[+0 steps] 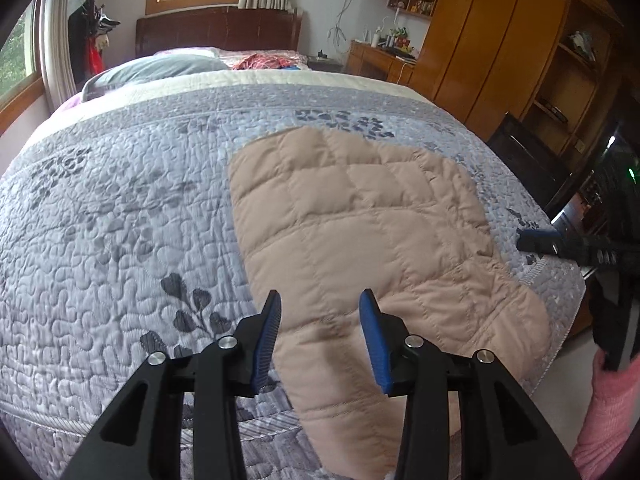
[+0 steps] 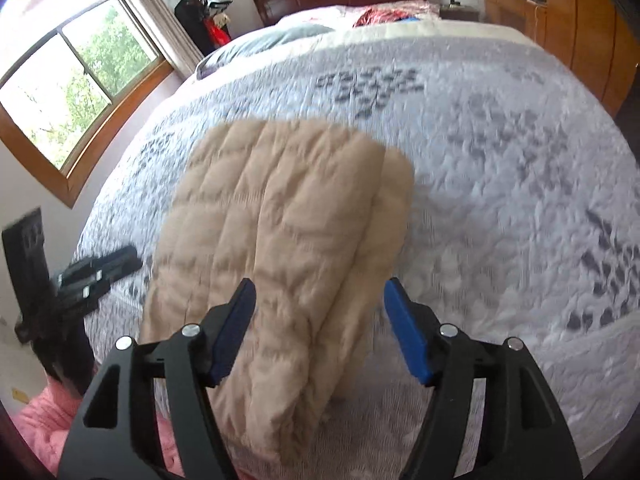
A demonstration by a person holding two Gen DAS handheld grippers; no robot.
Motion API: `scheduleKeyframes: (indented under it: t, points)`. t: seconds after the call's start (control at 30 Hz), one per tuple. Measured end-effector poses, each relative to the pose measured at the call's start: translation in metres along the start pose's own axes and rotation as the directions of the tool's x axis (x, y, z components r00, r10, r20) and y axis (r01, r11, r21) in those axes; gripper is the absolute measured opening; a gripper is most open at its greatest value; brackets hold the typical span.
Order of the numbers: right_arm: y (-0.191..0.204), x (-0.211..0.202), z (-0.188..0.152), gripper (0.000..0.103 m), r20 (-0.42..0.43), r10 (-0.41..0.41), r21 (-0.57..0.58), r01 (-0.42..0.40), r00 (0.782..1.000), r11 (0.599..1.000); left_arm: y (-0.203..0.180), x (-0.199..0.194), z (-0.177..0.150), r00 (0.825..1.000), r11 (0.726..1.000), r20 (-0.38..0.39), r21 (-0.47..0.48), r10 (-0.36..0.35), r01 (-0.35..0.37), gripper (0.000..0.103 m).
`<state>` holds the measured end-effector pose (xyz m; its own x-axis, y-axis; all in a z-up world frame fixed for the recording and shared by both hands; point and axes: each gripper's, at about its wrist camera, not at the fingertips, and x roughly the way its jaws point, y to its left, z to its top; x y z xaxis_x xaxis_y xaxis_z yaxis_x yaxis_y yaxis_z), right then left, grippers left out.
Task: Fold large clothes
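Beige quilted jacket point(image 1: 352, 232) lies flat on the bed point(image 1: 120, 208), already folded lengthwise into a long strip; in the right wrist view a second layer peeks out along its 3 o'clock edge. Near end of the strip runs to the bed's foot edge at 6 o'clock, close to us.

Left tongs point(image 1: 320, 336): wide apart, empty, above the near end of the strip, one finger over the bedspread just beside the jacket's 9 o'clock edge. Right tongs point(image 2: 318, 326): also wide apart, empty, above the near end, straddling the fold. Right view is blurred, so fine detail there is uncertain.

Both tongs point toward the headboard at 12 o'clock, tilted down at the bed. Whether either touches the cloth, we cannot tell.

Our judgement: next comes a crosswise fold. To do it well we should take both near corners through all layers, lift evenly, carry toward 12 o'clock, and align the edges before letting go. Puffy filling may spring back; press flat.
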<state>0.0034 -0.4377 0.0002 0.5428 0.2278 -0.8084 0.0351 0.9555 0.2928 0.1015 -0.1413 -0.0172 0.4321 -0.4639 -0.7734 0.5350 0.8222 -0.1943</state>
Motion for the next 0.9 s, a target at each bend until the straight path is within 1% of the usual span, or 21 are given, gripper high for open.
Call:
scheduleKeyframes:
  t: [0.07,0.13,0.23,0.27,0.3,0.33,0.37,0.4,0.43,0.47,0.53,0.6,0.67,0.77,0.83,0.9]
  points:
    - [-0.005,0.005,0.014,0.073,-0.003,0.021,0.005,-0.021,1.000,1.000,-0.004,0.000,0.004,1.000,1.000,0.001,0.006,-0.014,0.014,0.041]
    - [-0.008,0.018,0.029,0.075,-0.024,0.035,0.011,-0.035,0.999,0.999,-0.010,0.003,0.007,1.000,1.000,-0.003,0.012,-0.028,0.028,0.041]
    - [-0.014,0.039,0.049,0.075,-0.051,0.023,0.017,-0.022,0.998,1.000,-0.016,0.010,0.012,0.999,0.999,-0.013,0.006,-0.048,0.048,0.041]
    - [-0.017,0.048,0.053,0.073,-0.068,0.023,0.019,-0.022,0.997,1.000,-0.017,0.013,0.014,0.998,0.999,-0.016,0.004,-0.053,0.053,0.041]
    - [-0.017,0.055,0.054,0.068,-0.079,0.026,0.020,-0.024,0.997,1.000,-0.018,0.017,0.015,0.998,0.998,-0.019,0.002,-0.058,0.058,0.041]
    - [-0.017,0.062,0.057,0.051,-0.091,0.030,0.022,-0.028,0.995,0.999,-0.018,0.022,0.017,0.998,0.998,-0.024,0.000,-0.059,0.059,0.041]
    - [-0.018,0.065,0.057,0.037,-0.097,0.030,0.023,-0.028,0.995,0.999,-0.018,0.027,0.017,0.998,0.998,-0.035,-0.004,-0.059,0.059,0.041]
    - [-0.018,0.066,0.058,0.031,-0.097,0.031,0.025,-0.029,0.995,0.999,-0.018,0.031,0.018,0.997,0.998,-0.044,-0.008,-0.061,0.060,0.041]
    - [-0.018,0.065,0.058,0.020,-0.092,0.033,0.025,-0.031,0.995,0.999,-0.017,0.035,0.018,0.997,0.998,-0.050,-0.013,-0.061,0.060,0.041]
    - [-0.020,0.062,0.058,0.014,-0.078,0.049,0.029,-0.047,0.996,0.998,-0.016,0.037,0.019,0.997,0.998,-0.049,-0.015,-0.061,0.061,0.041]
    - [-0.027,0.052,0.057,0.011,-0.053,0.099,0.049,-0.097,0.994,0.994,-0.016,0.037,0.020,0.997,0.998,-0.042,-0.014,-0.068,0.067,0.041]
    - [-0.031,0.045,0.055,0.010,-0.036,0.108,0.063,-0.106,0.993,0.992,-0.018,0.037,0.022,0.996,0.997,-0.038,-0.011,-0.080,0.080,0.041]
    - [-0.039,0.045,0.052,0.009,-0.037,0.097,0.080,-0.093,0.995,0.992,-0.021,0.040,0.023,0.995,0.996,-0.045,-0.003,-0.087,0.087,0.041]
    - [-0.054,0.063,0.046,0.009,-0.079,0.080,0.123,-0.070,0.994,0.990,-0.029,0.054,0.025,0.995,0.996,-0.063,0.025,-0.078,0.080,0.041]
    - [-0.063,0.078,0.043,0.010,-0.101,0.088,0.148,-0.072,0.991,0.986,-0.031,0.071,0.026,0.994,0.996,-0.085,0.046,-0.069,0.073,0.041]
    - [-0.071,0.091,0.041,0.010,-0.113,0.105,0.181,-0.084,0.988,0.980,-0.029,0.082,0.030,0.991,0.996,-0.107,0.034,-0.077,0.081,0.042]
